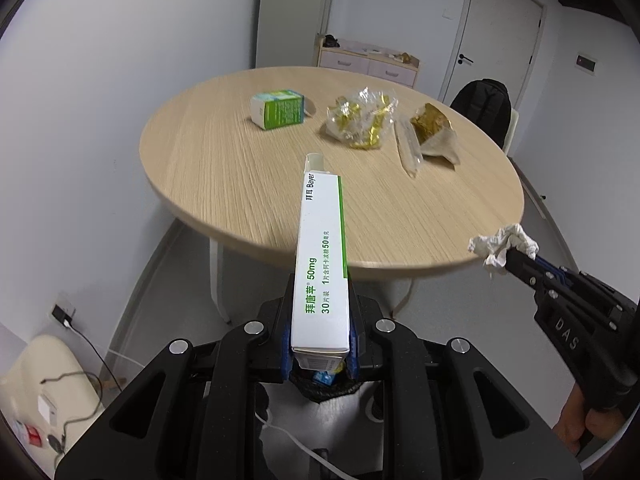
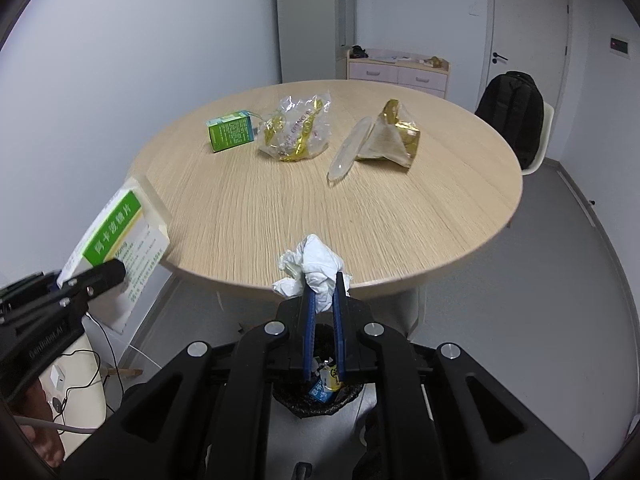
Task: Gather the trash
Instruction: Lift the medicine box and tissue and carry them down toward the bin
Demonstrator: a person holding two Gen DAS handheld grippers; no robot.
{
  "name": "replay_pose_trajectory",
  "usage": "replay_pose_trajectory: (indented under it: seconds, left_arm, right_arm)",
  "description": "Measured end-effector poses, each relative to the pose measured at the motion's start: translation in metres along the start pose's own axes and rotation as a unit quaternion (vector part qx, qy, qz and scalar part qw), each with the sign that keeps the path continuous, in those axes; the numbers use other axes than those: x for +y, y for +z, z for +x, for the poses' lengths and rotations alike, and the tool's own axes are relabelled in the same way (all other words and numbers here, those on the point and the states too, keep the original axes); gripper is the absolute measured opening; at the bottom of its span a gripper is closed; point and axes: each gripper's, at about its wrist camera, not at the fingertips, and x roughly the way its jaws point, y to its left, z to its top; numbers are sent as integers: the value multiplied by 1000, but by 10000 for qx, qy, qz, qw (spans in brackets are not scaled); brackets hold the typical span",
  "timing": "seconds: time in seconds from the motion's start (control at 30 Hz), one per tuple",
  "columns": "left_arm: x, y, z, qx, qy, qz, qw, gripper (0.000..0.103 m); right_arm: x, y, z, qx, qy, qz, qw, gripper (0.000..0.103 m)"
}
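White medicine box [image 1: 320, 264] is clamped in the left gripper [image 1: 320, 356], crumpled tissue [image 2: 316, 268] in the right gripper [image 2: 323, 300]; four items remain uncollected on the counter [image 2: 280, 208].

My left gripper [image 1: 320, 312] — matte black linkage arms, four silver pivot bolts, blue finger pads. My right gripper [image 1: 510, 258], at 3 o'clock in the left wrist view — black housing, silver screws, white "DAS" lettering, blue insert.
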Motion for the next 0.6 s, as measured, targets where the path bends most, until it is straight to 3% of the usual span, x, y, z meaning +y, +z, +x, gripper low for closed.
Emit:
replay_pose_trajectory:
  seconds: [0.6]
  left_arm:
    - [-6,-59,-22,71,98,-64,9999,19]
  right_arm:
    - [-10,-59,-34,55,-91,195,9998,7]
